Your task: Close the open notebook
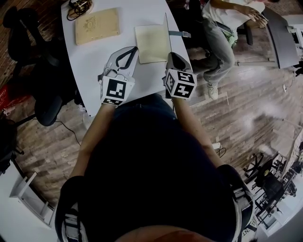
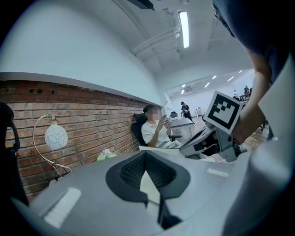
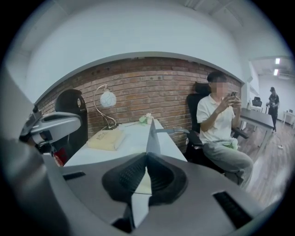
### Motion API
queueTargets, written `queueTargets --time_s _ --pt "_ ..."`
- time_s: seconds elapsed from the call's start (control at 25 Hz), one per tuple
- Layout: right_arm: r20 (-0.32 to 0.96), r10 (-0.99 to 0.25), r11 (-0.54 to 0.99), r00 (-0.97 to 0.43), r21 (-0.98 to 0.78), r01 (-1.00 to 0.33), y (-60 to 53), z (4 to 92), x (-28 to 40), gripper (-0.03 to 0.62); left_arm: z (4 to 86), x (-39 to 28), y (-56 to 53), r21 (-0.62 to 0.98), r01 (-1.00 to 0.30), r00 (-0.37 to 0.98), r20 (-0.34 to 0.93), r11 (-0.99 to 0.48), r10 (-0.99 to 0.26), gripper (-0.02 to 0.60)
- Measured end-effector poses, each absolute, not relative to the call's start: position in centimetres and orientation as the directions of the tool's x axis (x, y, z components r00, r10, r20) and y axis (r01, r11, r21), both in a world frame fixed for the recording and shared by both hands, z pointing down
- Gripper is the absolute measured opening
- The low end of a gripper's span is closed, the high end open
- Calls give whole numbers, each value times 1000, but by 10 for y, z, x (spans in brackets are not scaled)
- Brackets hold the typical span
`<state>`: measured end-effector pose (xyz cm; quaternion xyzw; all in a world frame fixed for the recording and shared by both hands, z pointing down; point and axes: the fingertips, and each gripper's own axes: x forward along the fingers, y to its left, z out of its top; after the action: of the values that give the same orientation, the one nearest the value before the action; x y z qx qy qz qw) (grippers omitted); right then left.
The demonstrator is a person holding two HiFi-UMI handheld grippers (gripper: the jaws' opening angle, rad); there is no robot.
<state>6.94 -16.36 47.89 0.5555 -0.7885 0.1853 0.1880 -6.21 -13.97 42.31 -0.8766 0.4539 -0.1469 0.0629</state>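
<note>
The notebook (image 1: 150, 43) lies open on the white table (image 1: 94, 61), its cream page facing up. Its right cover (image 1: 166, 31) stands upright and shows edge-on in the right gripper view (image 3: 151, 134). My right gripper (image 1: 169, 54) is shut on the lower edge of that cover, which runs between its black pads (image 3: 161, 177). To the left, my left gripper (image 1: 136, 48) has its tips together at the page's left edge, and nothing shows clearly pinched there. In the left gripper view the left gripper (image 2: 145, 155) shows cream page behind its shut pads.
A tan book (image 1: 97, 25) lies at the far left of the table, with a globe lamp (image 3: 107, 98) and cables (image 1: 78, 6) behind it. A seated person (image 1: 222, 33) is just right of the table. A black chair (image 1: 28, 61) stands to the left.
</note>
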Motion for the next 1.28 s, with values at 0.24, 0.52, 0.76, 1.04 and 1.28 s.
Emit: queueTargets --time_s 0.24,0.52,0.76,1.04,1.28 --pt "505 -795 349 -338 -76 -934 -170 481 57 20 423 -71 -143 -246 -796 516 200 -553 -833 6" --pt "509 -778 388 -367 -70 -919 -174 483 42 21 423 -83 -142 -246 -816 484 205 -523 -851 6" --pt "520 -760 420 -389 -62 -905 -173 488 30 21 425 -91 -139 -246 -829 459 215 -502 -862 6" --pt "529 -743 452 -409 -53 -890 -171 494 18 21 429 -102 -133 -247 -844 428 224 -476 -876 6" --pt "537 -731 474 -421 -44 -879 -169 498 10 21 430 -109 -129 -248 -853 409 228 -459 -884 6"
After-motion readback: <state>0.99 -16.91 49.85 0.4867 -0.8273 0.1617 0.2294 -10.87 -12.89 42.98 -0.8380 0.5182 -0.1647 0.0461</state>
